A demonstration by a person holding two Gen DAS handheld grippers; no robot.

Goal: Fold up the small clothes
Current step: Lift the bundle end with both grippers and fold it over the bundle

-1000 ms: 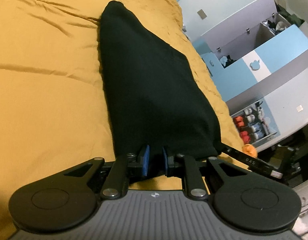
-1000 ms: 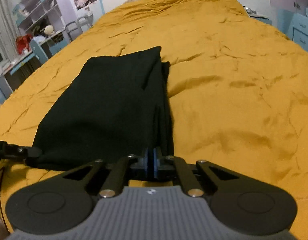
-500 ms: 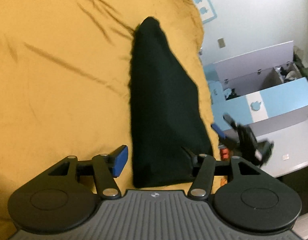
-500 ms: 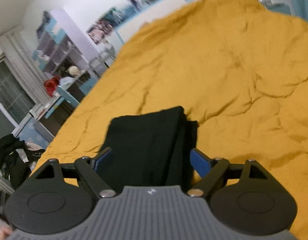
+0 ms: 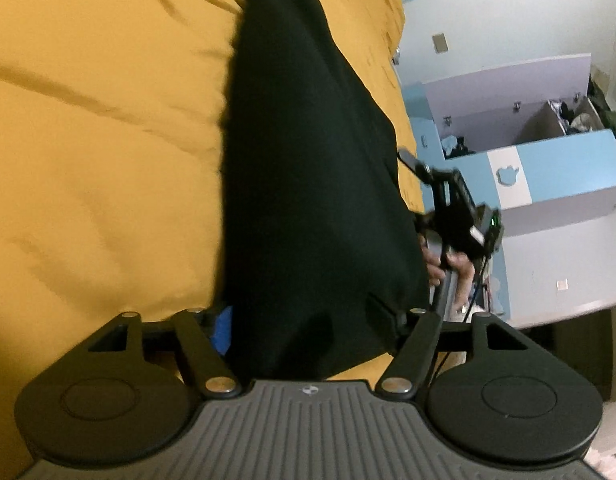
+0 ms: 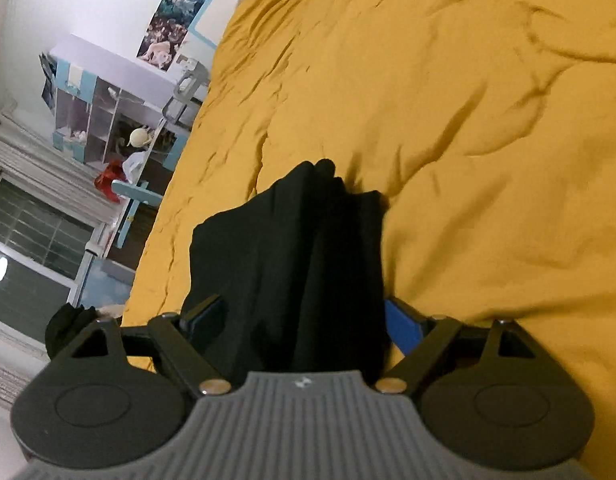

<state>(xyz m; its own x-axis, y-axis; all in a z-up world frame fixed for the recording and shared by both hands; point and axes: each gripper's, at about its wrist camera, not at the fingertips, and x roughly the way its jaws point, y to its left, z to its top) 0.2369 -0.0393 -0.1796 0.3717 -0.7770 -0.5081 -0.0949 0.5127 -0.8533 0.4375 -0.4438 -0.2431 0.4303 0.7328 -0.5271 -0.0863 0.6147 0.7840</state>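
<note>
The left gripper (image 5: 308,326) has its jaws spread wide and still opening, with the near end of a folded black garment (image 5: 308,168) lying between them; the blue pad (image 5: 224,330) on one finger sits just beside the cloth's edge, and the other finger is hidden against the dark fabric. The pads do not appear to press on the cloth. The right gripper (image 6: 303,320) is also spread wide and opening, its blue pad (image 6: 404,328) standing just beside the garment (image 6: 291,264), whose stacked folds run between the fingers. The garment lies flat on a wrinkled mustard-yellow bedspread (image 5: 99,168), close to the bed's edge. In the left wrist view, the right gripper (image 5: 408,160) shows beyond that edge, blurred, held by a person's hand (image 5: 448,268). Past the bed stands a blue and white cabinet (image 5: 548,168). In the right wrist view, shelves (image 6: 99,112) and a window (image 6: 31,252) line the far wall.
</note>
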